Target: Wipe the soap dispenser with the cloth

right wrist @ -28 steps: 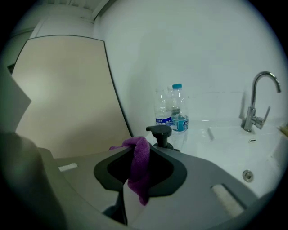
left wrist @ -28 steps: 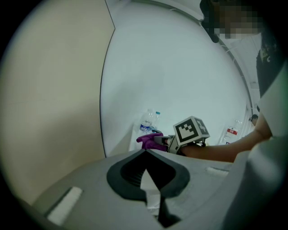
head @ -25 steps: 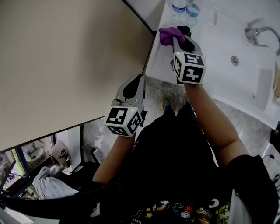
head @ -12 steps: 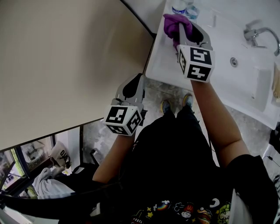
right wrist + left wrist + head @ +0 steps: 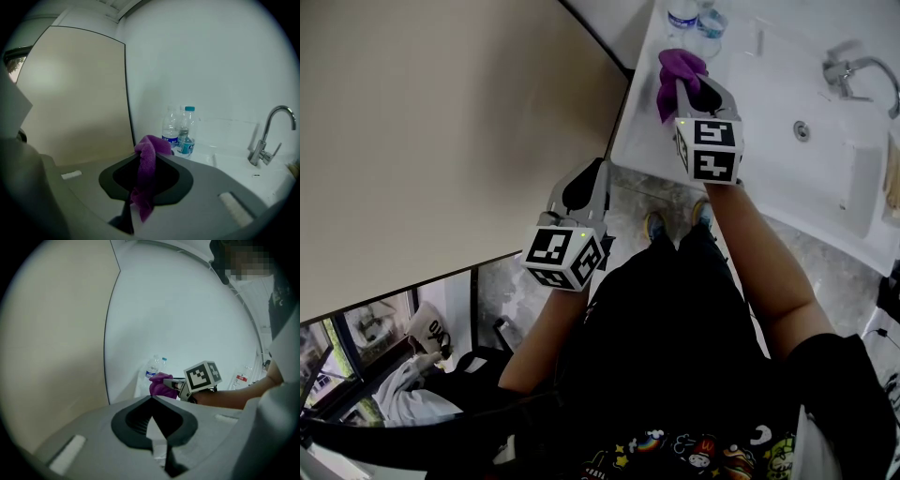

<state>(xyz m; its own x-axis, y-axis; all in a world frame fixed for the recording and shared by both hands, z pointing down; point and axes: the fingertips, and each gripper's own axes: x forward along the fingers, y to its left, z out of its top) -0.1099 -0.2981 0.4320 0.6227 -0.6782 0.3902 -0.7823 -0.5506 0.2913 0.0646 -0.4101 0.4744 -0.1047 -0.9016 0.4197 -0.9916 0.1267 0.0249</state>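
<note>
The purple cloth [image 5: 144,173] hung lengthwise, tail down, from the right gripper [image 5: 694,80], whose narrow jaws had just been closing on it, above the sink counter [image 5: 769,66]. A second earlier it bunched leftward. The left gripper [image 5: 596,171] stayed closed, empty.

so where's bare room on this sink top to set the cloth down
Bare: the front left corner of the sink top, and the flat between the water bottles and the tap. Crowded: the back left corner, where the right gripper, its jaws just closing on the purple cloth, sits by the bottles.
</note>
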